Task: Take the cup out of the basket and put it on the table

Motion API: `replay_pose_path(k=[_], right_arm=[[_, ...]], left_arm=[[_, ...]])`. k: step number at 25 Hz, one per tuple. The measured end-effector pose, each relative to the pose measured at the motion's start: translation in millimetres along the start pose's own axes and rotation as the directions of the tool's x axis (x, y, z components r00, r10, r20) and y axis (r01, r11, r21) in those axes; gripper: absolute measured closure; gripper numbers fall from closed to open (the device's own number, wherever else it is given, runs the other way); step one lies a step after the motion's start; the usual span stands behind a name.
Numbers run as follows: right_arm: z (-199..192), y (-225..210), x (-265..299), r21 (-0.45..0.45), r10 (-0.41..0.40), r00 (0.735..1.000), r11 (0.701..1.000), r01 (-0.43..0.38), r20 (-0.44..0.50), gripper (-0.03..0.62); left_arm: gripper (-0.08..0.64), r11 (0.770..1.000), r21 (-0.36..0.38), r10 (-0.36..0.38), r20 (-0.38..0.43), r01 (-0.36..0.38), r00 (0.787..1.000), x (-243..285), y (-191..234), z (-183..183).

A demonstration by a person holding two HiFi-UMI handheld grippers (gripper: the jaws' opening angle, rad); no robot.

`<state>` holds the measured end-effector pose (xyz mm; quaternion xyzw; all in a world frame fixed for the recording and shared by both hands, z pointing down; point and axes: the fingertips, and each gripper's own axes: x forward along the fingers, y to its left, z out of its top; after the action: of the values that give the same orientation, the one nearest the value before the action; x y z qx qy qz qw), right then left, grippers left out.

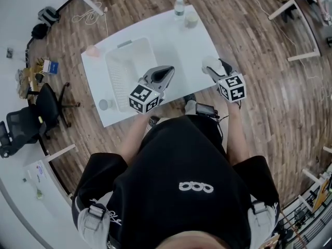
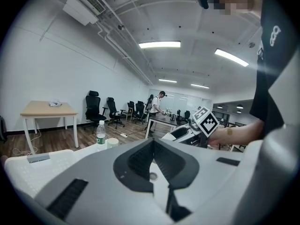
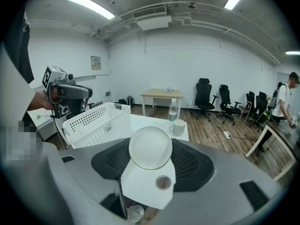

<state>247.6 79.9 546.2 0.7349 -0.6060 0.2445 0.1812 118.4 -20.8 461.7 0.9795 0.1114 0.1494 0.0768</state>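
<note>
A white cup (image 3: 150,144) sits between the jaws of my right gripper (image 3: 151,158), its round end facing the camera. In the head view the right gripper (image 1: 218,71) holds that cup (image 1: 209,64) over the right edge of the white table (image 1: 176,45). The white perforated basket (image 1: 128,69) stands on the table's left half, and I cannot see inside it. My left gripper (image 1: 162,77) hovers at the basket's near right corner, jaws together with nothing between them. In the left gripper view its jaws (image 2: 152,161) meet in a narrow V.
A water bottle (image 1: 179,7) and a pale cup (image 1: 191,18) stand at the table's far edge. A pink cup (image 1: 92,51) and a clear cup (image 1: 104,104) flank the basket's left side. Office chairs (image 1: 31,115) and desks surround the table; a person (image 2: 158,104) stands far back.
</note>
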Motion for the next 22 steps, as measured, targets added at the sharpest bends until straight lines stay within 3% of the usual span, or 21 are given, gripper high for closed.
replay_pose_path(k=[12, 17, 22], right_arm=[[-49.5, -0.1, 75.8, -0.082, 0.116, 0.975, 0.988, -0.134, -0.190, 0.319], [-73.7, 18.7, 121.2, -0.128, 0.189, 0.942, 0.965, -0.231, -0.278, 0.319], [-102.5, 42.2, 160.2, -0.173, 0.242, 0.885, 0.927, -0.332, -0.398, 0.318]], left_arm=[[0.551, 1.000, -0.015, 0.020, -0.025, -0.020, 0.999, 12.4, -8.0, -6.7], [0.551, 0.998, -0.034, 0.056, -0.032, -0.057, 0.998, 11.3, -3.2, -12.3], [0.551, 0.993, -0.057, 0.101, -0.041, -0.103, 0.994, 8.1, 4.4, -20.0]])
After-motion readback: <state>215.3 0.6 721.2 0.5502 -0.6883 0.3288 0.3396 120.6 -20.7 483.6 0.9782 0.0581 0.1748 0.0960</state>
